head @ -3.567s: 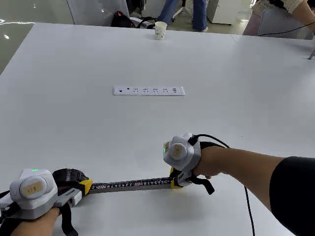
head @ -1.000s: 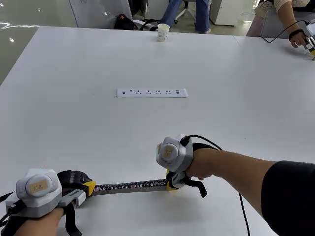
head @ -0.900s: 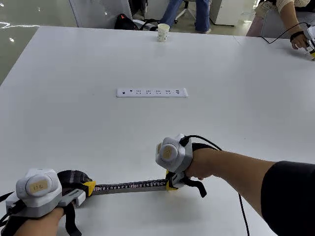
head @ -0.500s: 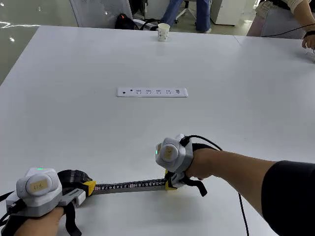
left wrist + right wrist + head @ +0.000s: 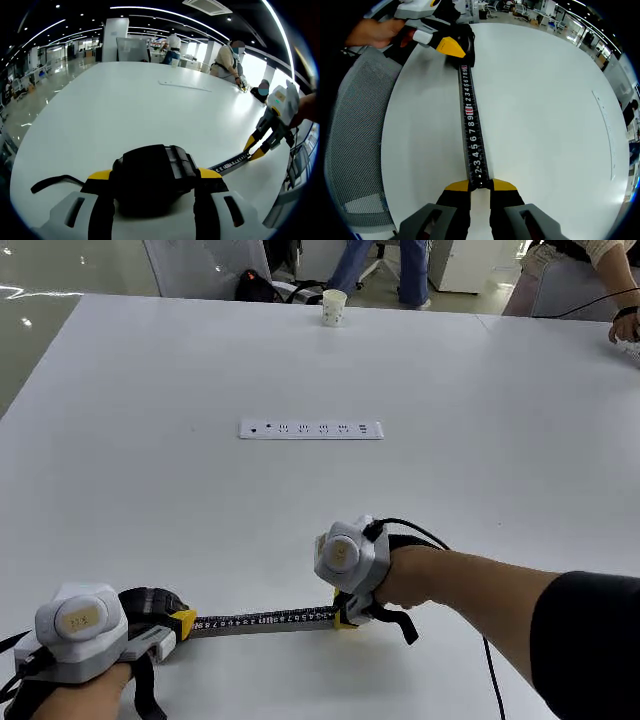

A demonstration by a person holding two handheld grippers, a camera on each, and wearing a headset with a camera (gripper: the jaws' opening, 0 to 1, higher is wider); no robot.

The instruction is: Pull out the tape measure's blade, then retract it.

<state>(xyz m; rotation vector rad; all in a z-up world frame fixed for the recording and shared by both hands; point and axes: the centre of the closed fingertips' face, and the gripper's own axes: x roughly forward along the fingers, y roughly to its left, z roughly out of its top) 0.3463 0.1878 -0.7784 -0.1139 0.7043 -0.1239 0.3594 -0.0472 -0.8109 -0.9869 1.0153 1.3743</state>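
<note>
The black tape measure case (image 5: 150, 605) sits near the table's front left edge, and my left gripper (image 5: 165, 625) is shut on it; in the left gripper view the case (image 5: 152, 175) lies between the yellow-tipped jaws. Its blade (image 5: 265, 618) runs flat along the table to the right. My right gripper (image 5: 340, 618) is shut on the blade's end; in the right gripper view the numbered blade (image 5: 471, 130) stretches from the jaws up to the case (image 5: 462, 45).
A white power strip (image 5: 311, 429) lies mid-table. A paper cup (image 5: 333, 306) stands at the far edge. A person's hand (image 5: 624, 325) works at the far right corner. A grey mesh chair (image 5: 350, 140) sits below the table's near edge.
The right gripper has crept a little to the left with the blade's end, so slightly less blade lies out. The left gripper and case have held still.
</note>
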